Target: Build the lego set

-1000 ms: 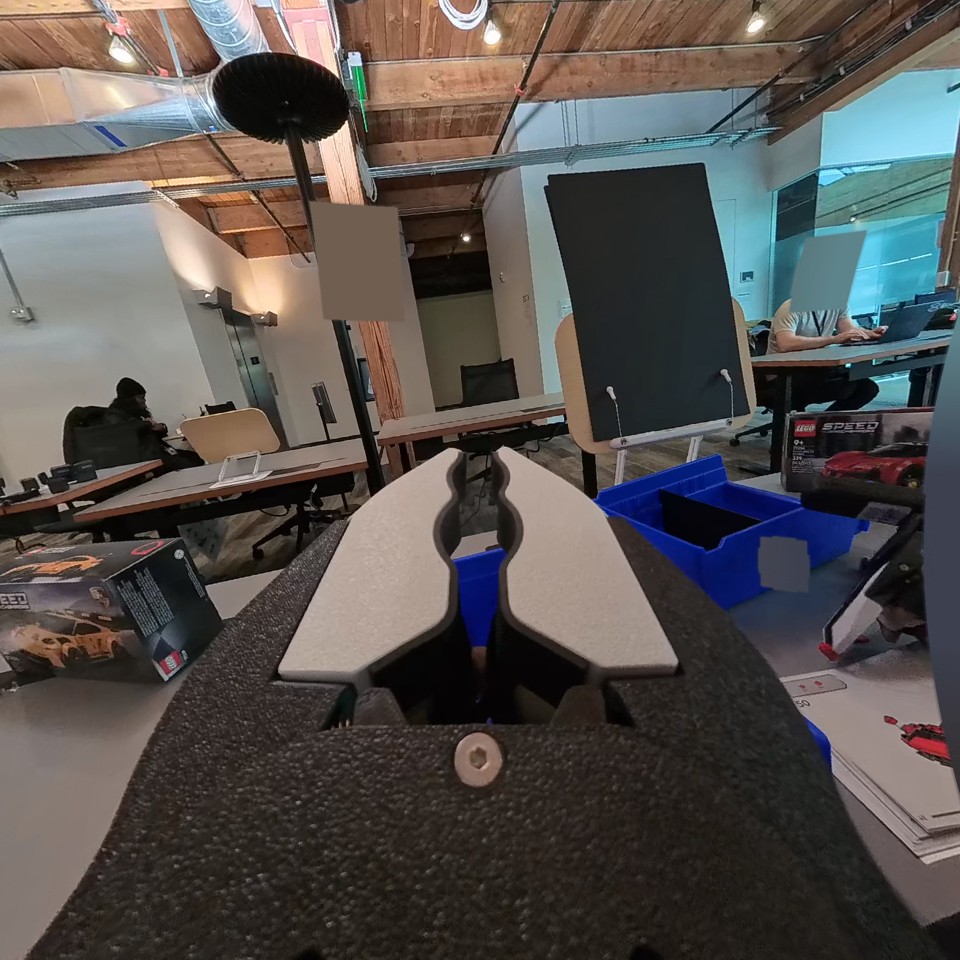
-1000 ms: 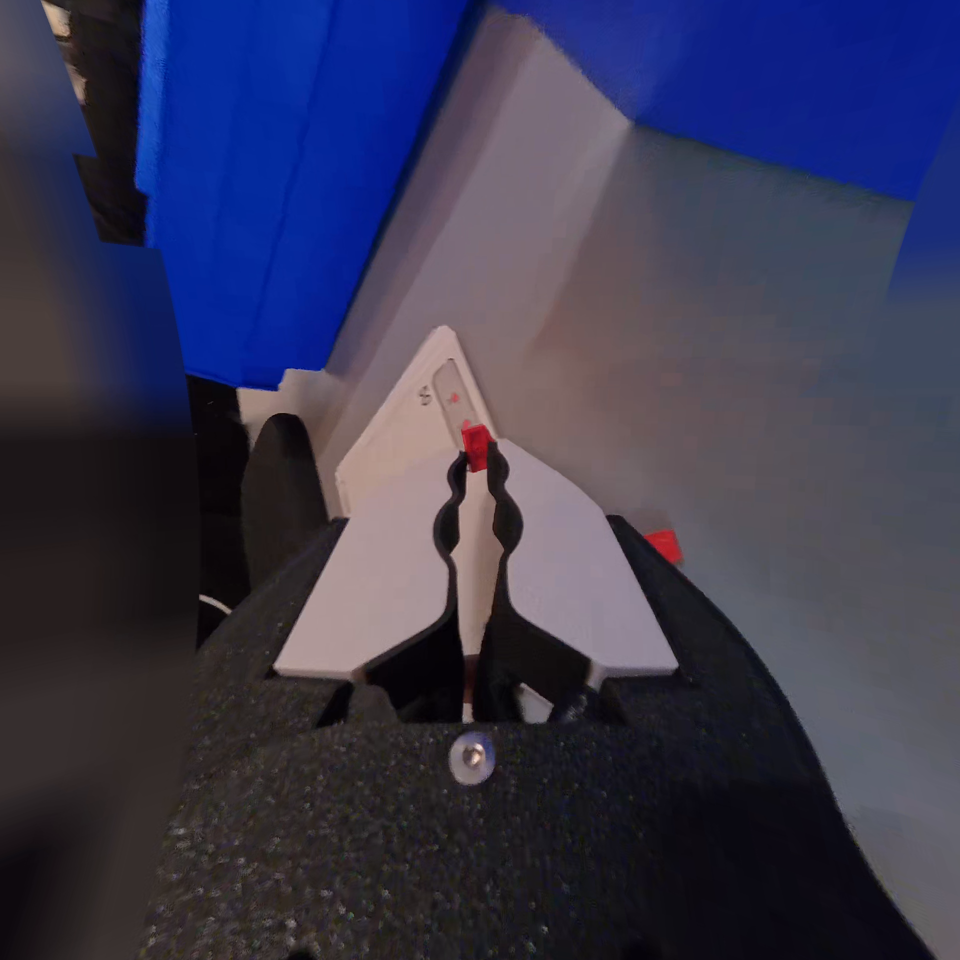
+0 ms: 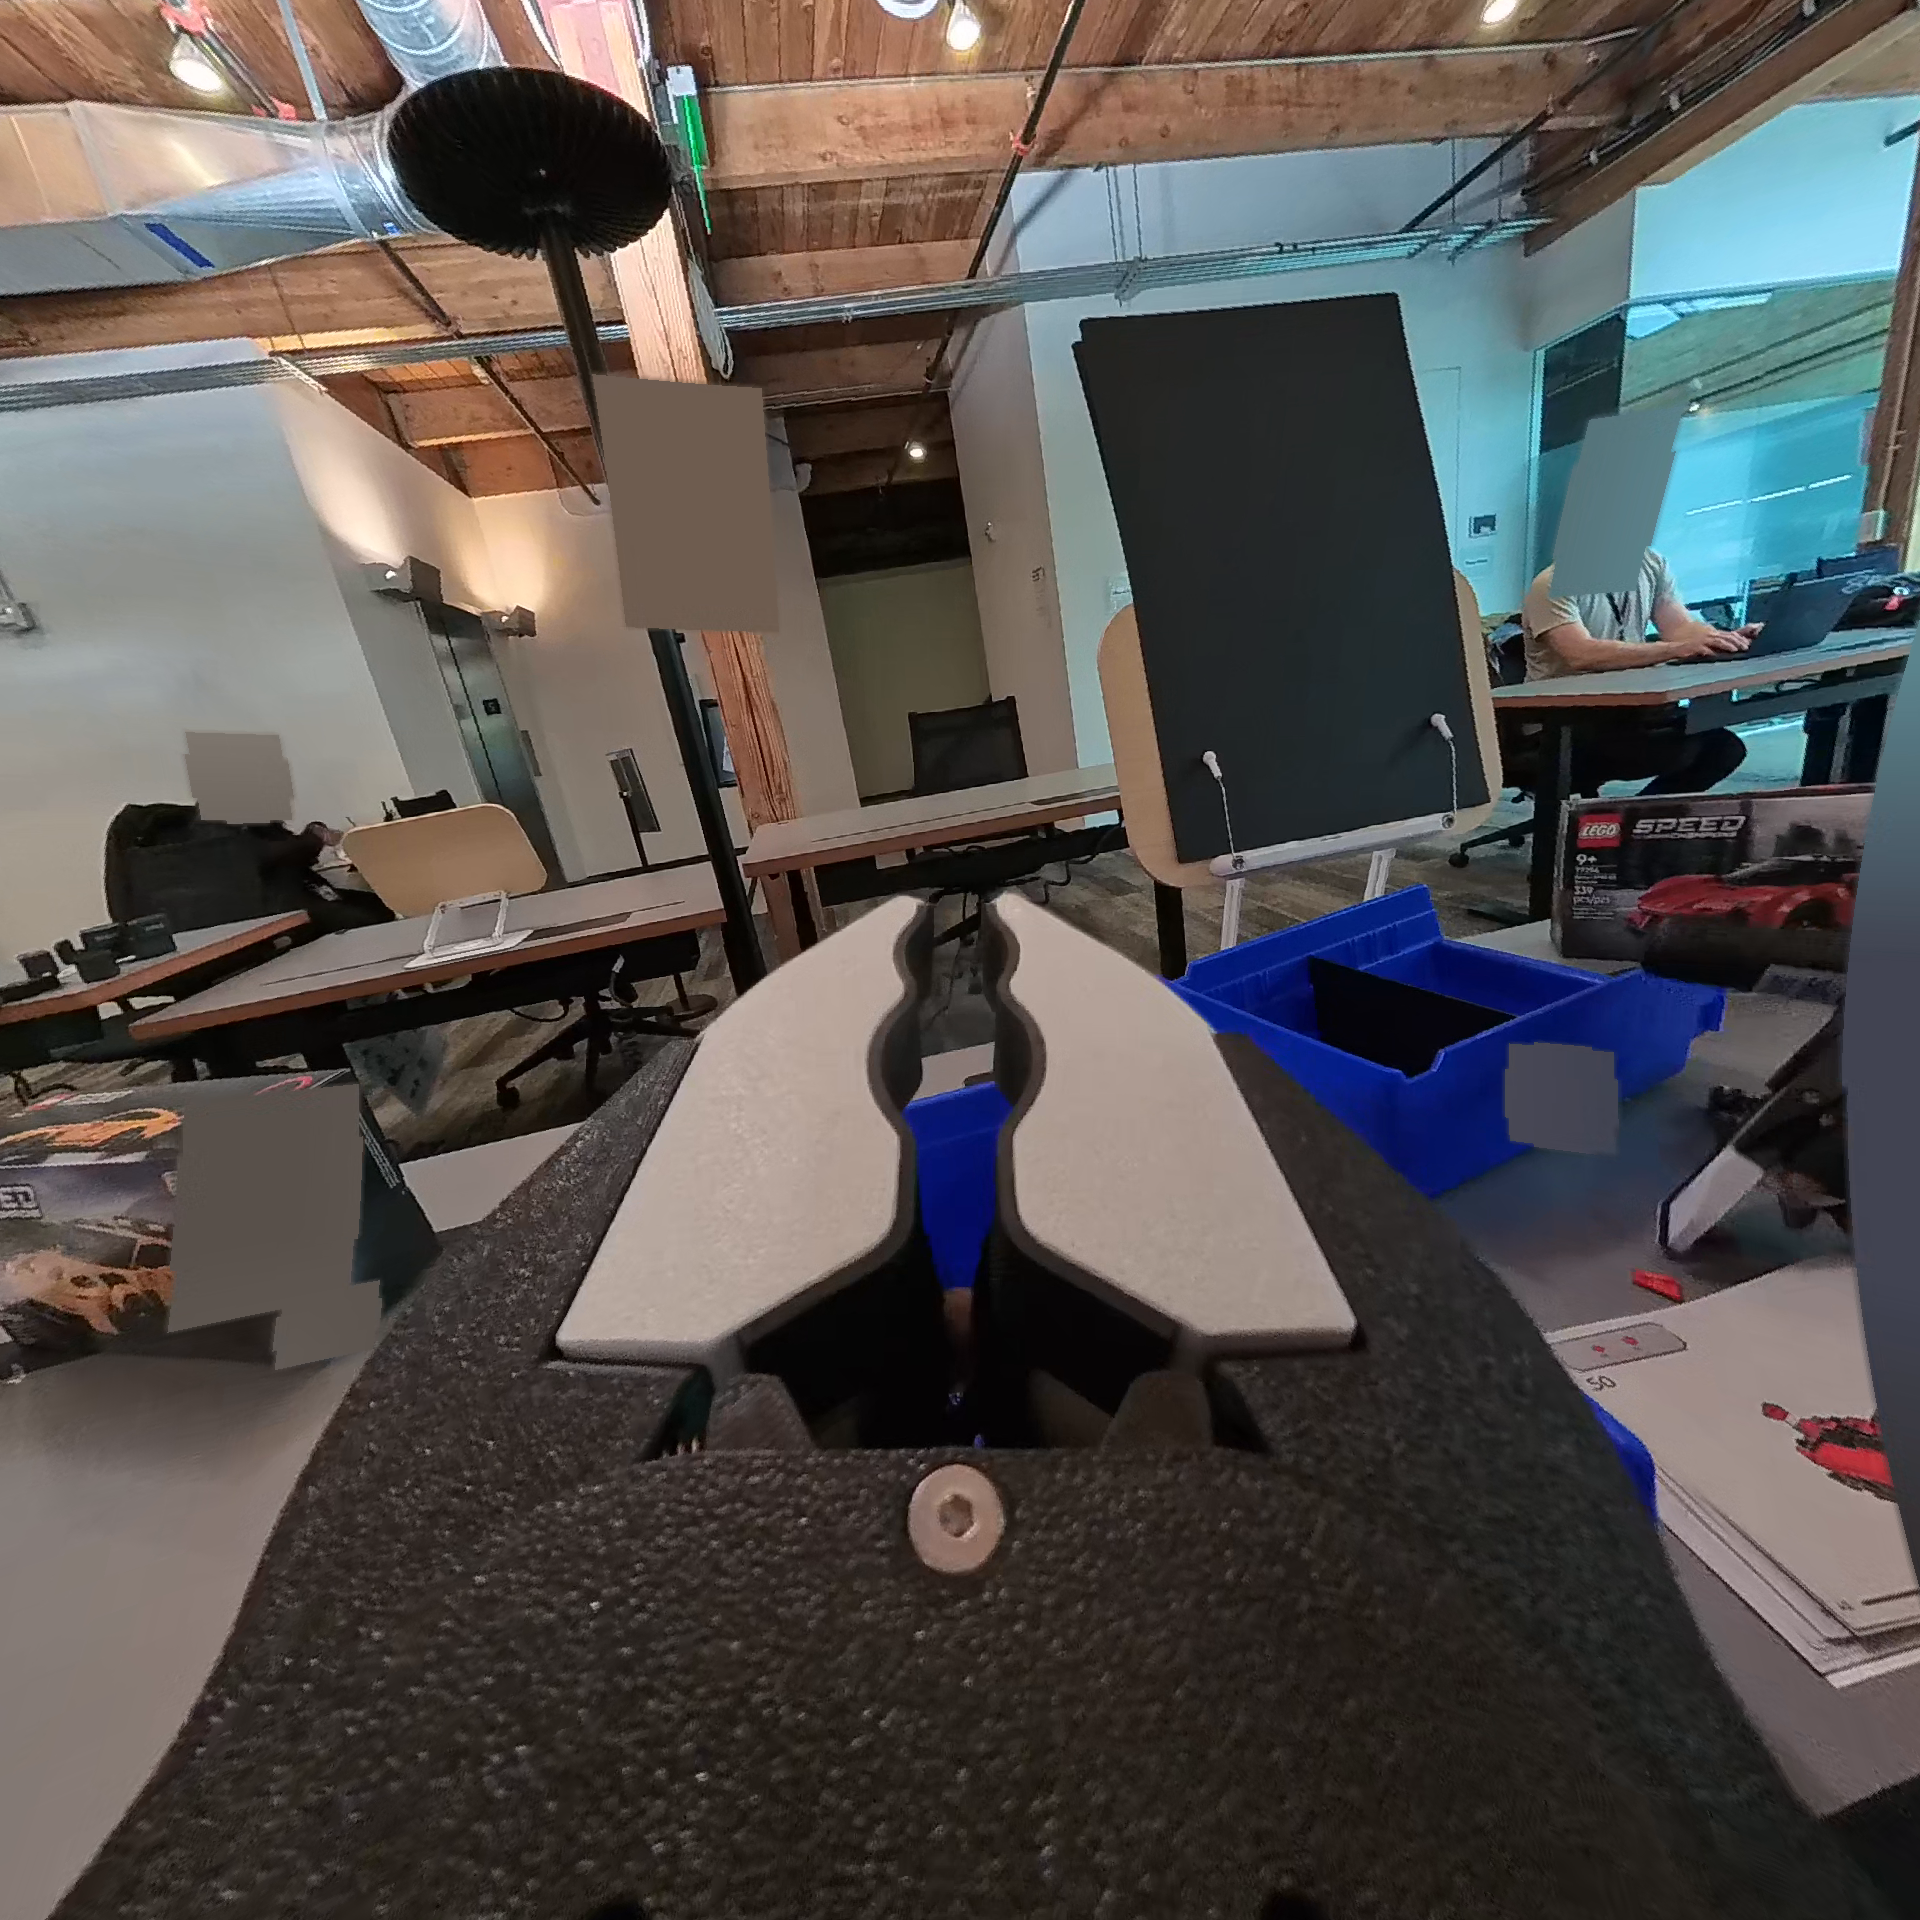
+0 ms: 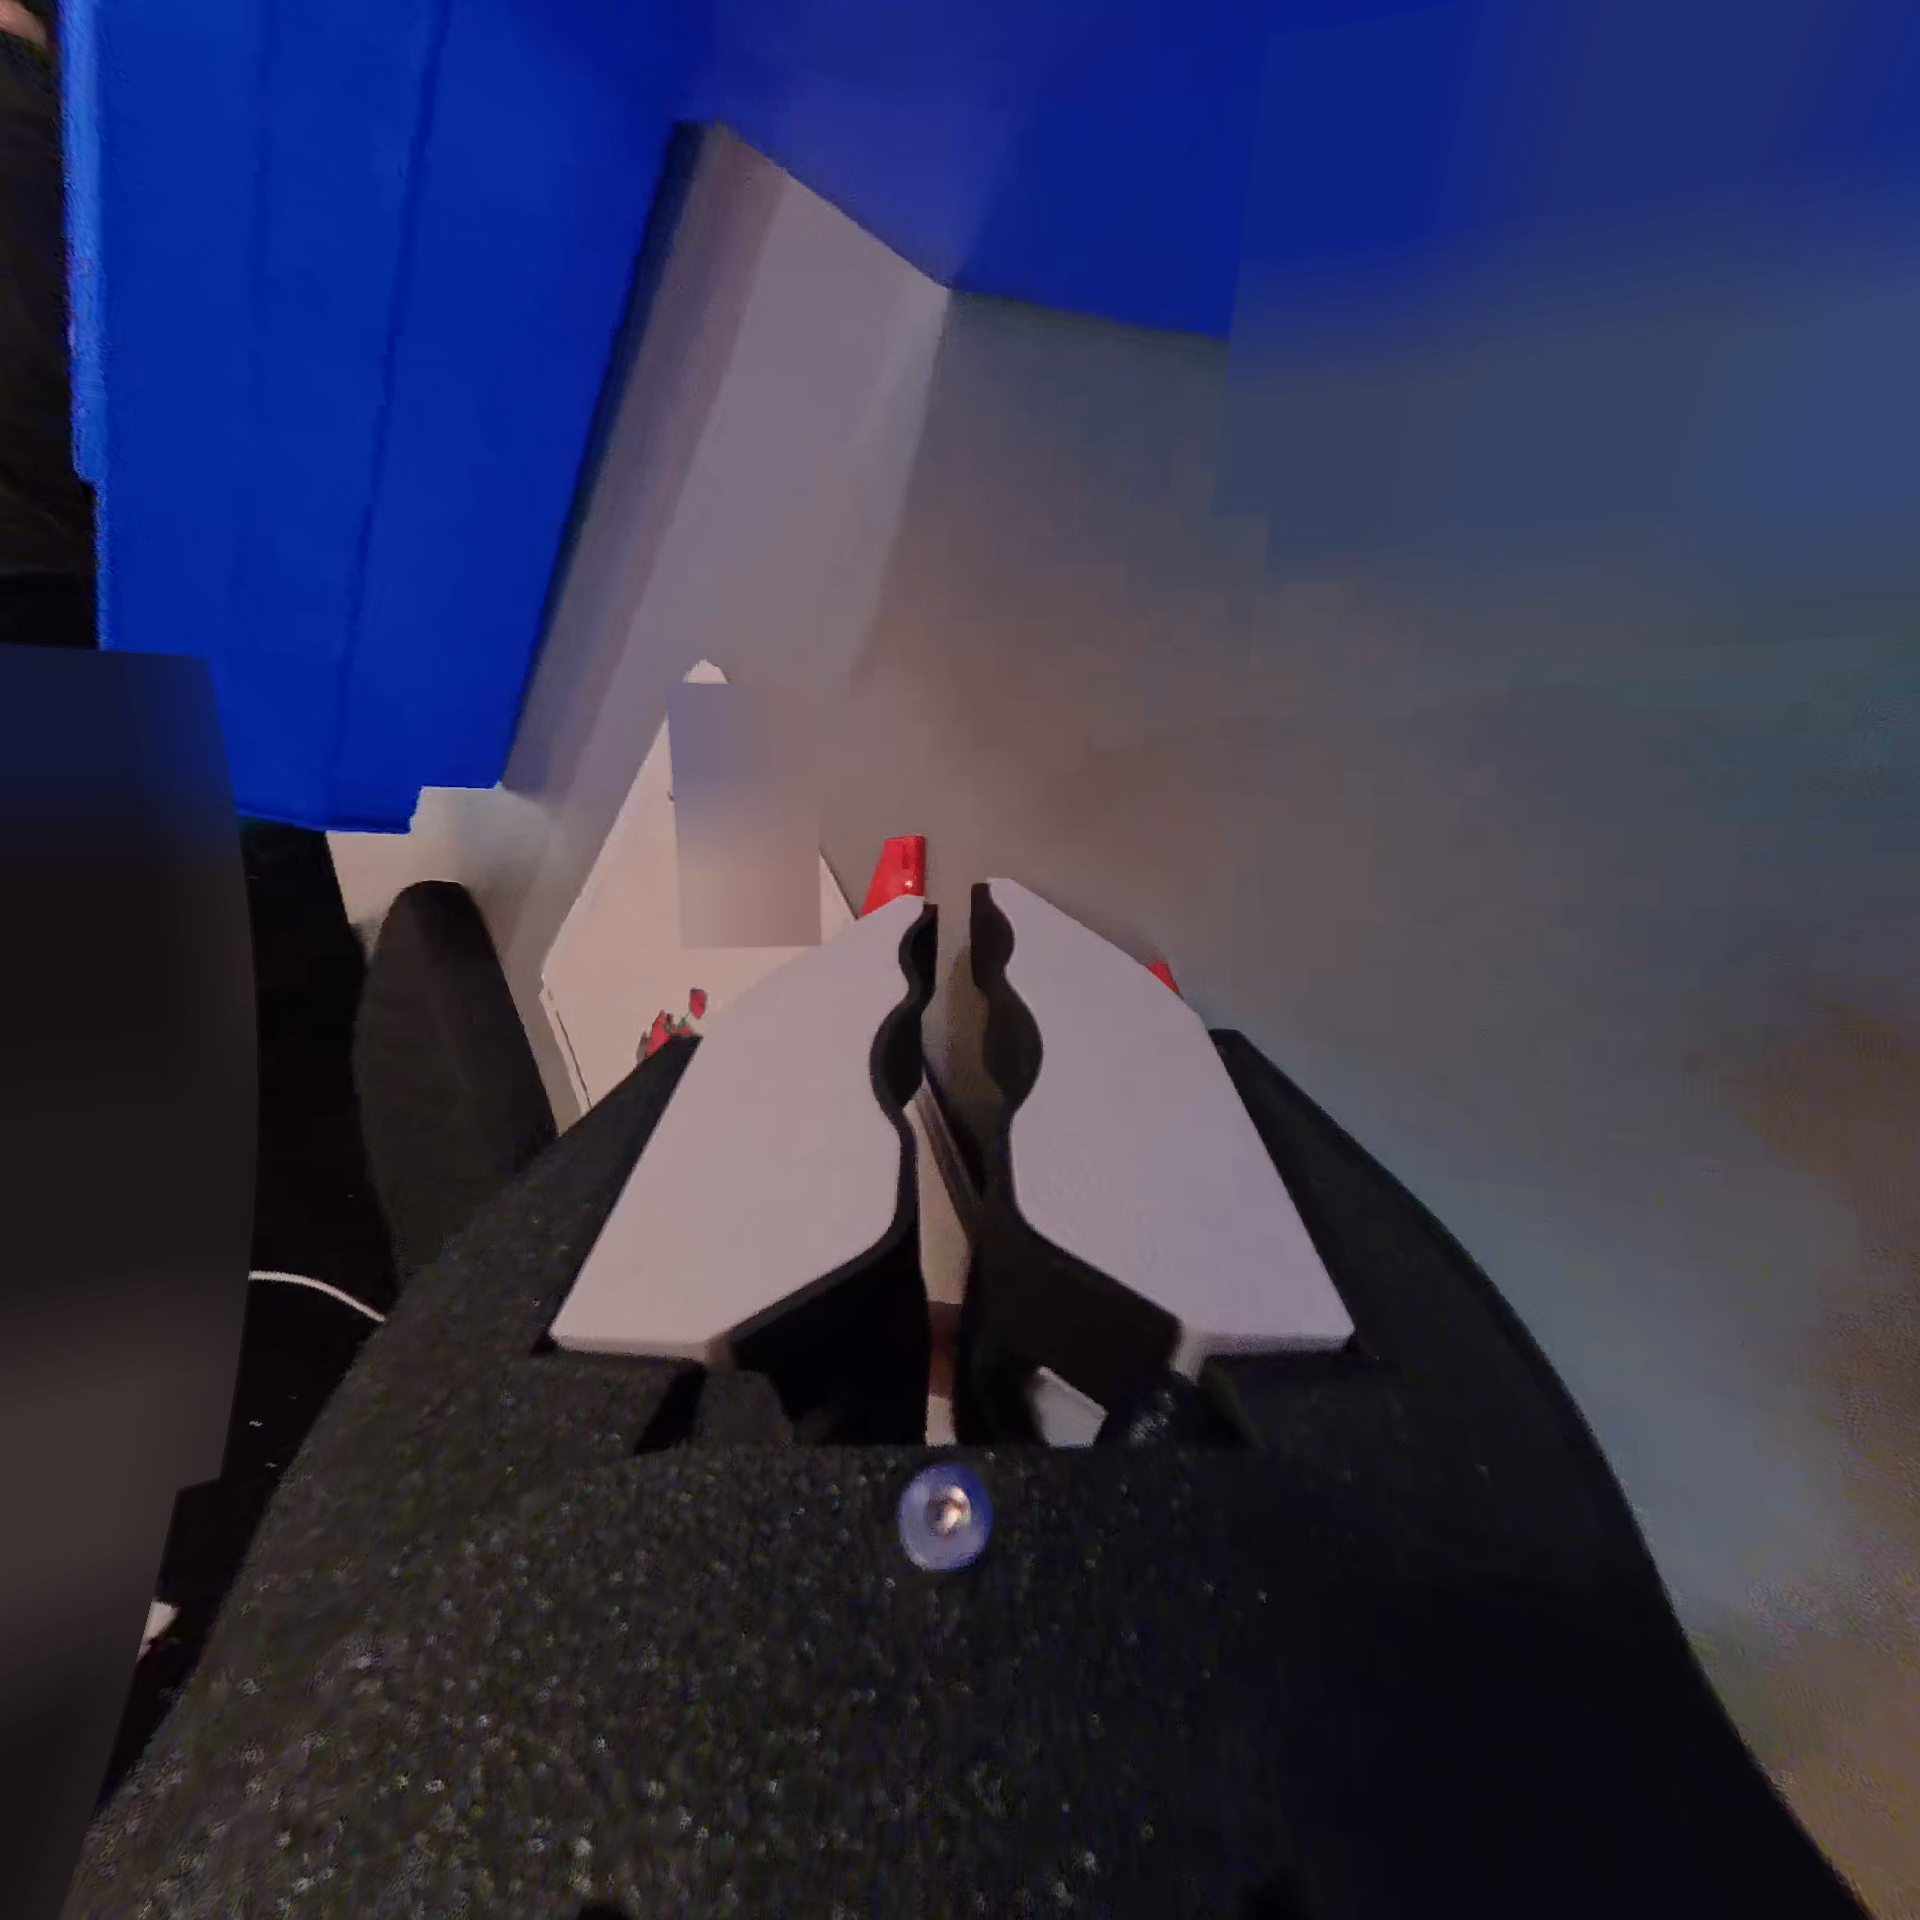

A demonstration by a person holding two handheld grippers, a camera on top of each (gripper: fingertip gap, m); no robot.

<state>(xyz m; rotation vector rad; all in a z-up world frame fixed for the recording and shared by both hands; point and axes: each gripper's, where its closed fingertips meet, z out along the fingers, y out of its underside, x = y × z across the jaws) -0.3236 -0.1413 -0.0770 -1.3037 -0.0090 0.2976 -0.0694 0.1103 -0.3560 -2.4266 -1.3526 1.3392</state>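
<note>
My left gripper is held above the grey table, its jaws a little apart and empty. My right gripper is low over the table, its jaws slightly apart with nothing between them. A small red Lego piece lies just beyond its left fingertip, at the edge of the white instruction booklet. A second red piece peeks out beside the right finger. The left wrist view shows the right gripper tipped down at the table, a red piece and the booklet near it.
A blue bin with a black divider stands behind the right gripper; its blue walls fill the right wrist view. A Lego box with a red car is at the back right. A box with an orange car is at the left. Spacing between my two grippers at the tips: around 45 centimetres.
My right gripper was shut on the small red piece; now its jaws stand apart and the piece lies just past the left fingertip. My left gripper has barely moved.
</note>
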